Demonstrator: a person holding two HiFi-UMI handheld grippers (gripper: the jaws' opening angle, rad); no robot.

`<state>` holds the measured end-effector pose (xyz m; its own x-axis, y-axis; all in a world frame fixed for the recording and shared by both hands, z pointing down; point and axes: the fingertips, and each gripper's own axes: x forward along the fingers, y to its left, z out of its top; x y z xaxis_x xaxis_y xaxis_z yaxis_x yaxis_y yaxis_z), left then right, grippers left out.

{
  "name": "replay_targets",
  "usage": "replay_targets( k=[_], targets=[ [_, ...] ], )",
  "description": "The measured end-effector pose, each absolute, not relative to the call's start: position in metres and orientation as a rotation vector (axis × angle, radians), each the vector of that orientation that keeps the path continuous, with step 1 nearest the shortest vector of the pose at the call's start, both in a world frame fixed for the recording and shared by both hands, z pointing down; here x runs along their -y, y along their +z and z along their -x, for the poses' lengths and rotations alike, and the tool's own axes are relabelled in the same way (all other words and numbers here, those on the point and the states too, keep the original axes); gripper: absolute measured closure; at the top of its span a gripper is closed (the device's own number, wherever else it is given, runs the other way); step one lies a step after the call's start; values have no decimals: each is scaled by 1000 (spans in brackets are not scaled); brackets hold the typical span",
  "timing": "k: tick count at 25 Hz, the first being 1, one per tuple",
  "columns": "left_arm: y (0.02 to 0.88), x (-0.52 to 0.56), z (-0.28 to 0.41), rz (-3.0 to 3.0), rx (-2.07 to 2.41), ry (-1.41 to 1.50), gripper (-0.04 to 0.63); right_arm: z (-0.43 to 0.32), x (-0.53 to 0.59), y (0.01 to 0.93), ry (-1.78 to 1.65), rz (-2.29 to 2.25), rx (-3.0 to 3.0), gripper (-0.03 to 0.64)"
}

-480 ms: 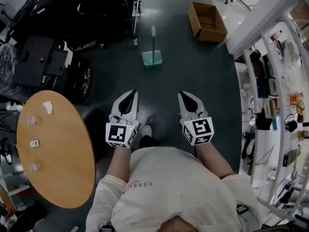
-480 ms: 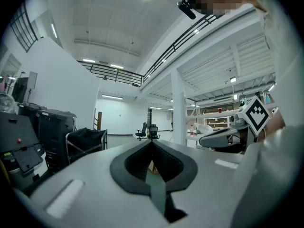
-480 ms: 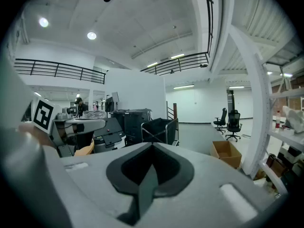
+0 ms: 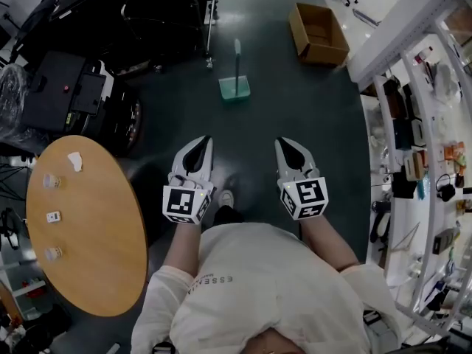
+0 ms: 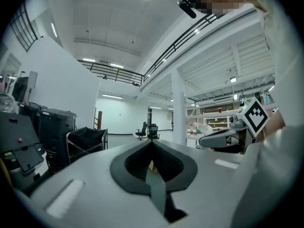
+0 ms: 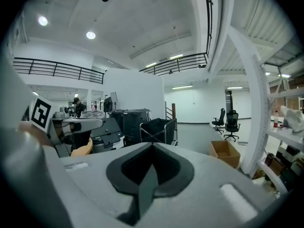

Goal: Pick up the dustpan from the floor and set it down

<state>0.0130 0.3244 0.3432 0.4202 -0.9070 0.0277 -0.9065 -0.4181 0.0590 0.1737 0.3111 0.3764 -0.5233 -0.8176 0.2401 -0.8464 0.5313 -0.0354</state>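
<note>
The dustpan [image 4: 234, 88] is pale green with a tall upright handle [image 4: 237, 56]. It stands on the dark floor in the head view, well ahead of both grippers. My left gripper [image 4: 203, 141] and right gripper [image 4: 284, 143] are held side by side at waist height, pointing toward it, far short of it. Each is shut with nothing between its fingers. In the left gripper view the left gripper [image 5: 152, 142] has its tips meeting, and the right gripper [image 6: 153, 144] looks the same in its own view. Neither gripper view shows the dustpan.
An open cardboard box [image 4: 318, 34] lies on the floor at the far right, beyond the dustpan. A round wooden table [image 4: 81, 227] is at my left, with black machines and a cart [image 4: 74, 87] behind it. Shelving [image 4: 420, 146] lines the right side.
</note>
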Motion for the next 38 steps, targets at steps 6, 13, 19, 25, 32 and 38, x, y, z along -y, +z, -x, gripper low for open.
replay_targets(
  k=[6, 13, 19, 25, 32, 38],
  targets=[
    [347, -321, 2, -2576, 1658, -34, 578, -158, -311, 384, 238, -1387, 2564, 632],
    [344, -285, 47, -2591, 1658, -62, 578, -122, -274, 386, 268, -1424, 2552, 631],
    [351, -245, 83, -2591, 1641, -55, 578, -99, -230, 390, 305, -1489, 2518, 630],
    [371, -199, 91, -2555, 1619, -24, 578, -96, -182, 408, 354, -1481, 2474, 630],
    [388, -108, 96, -2510, 1643, 21, 578, -90, -81, 431, 423, -1429, 2484, 630],
    [389, -12, 91, -2498, 1640, 53, 578, -89, 20, 439, 453, -1357, 2483, 630]
  ],
)
